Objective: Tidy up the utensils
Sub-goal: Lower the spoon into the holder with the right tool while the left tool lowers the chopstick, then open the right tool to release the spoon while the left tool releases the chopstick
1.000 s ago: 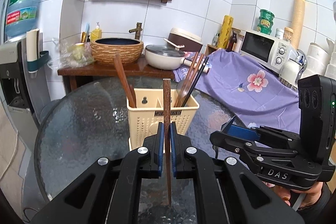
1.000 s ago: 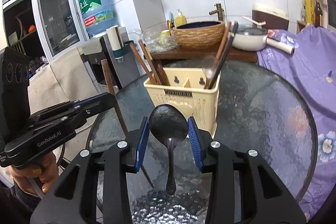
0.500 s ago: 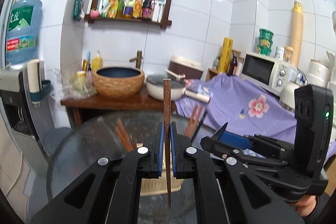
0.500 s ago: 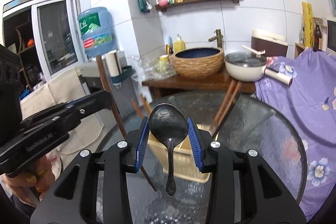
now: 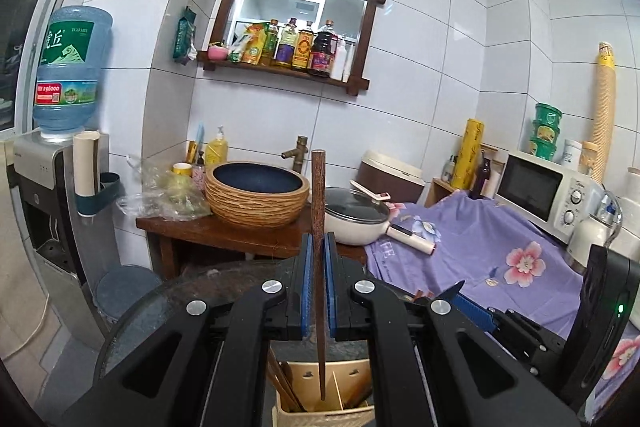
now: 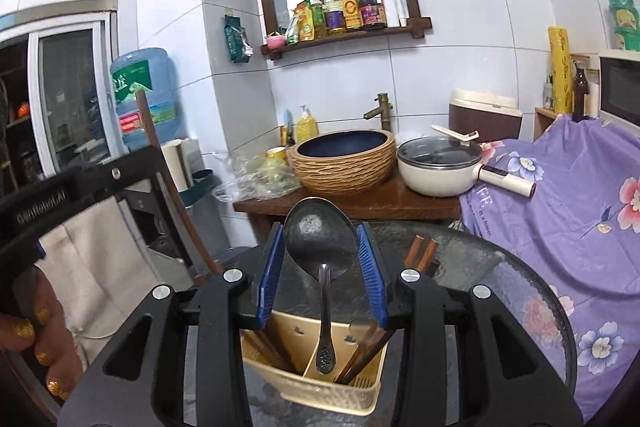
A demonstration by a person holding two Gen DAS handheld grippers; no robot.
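left wrist: left gripper (image 5: 316, 283) pinching a wooden chopstick (image 5: 318, 211), long axis upright, tip hanging right over the caddy (image 5: 320, 393) | right wrist: right gripper (image 6: 322, 281) clamped on the spoon (image 6: 320, 239) bowl, handle pointing straight down into the caddy's middle slot, looks closer to dropping imo
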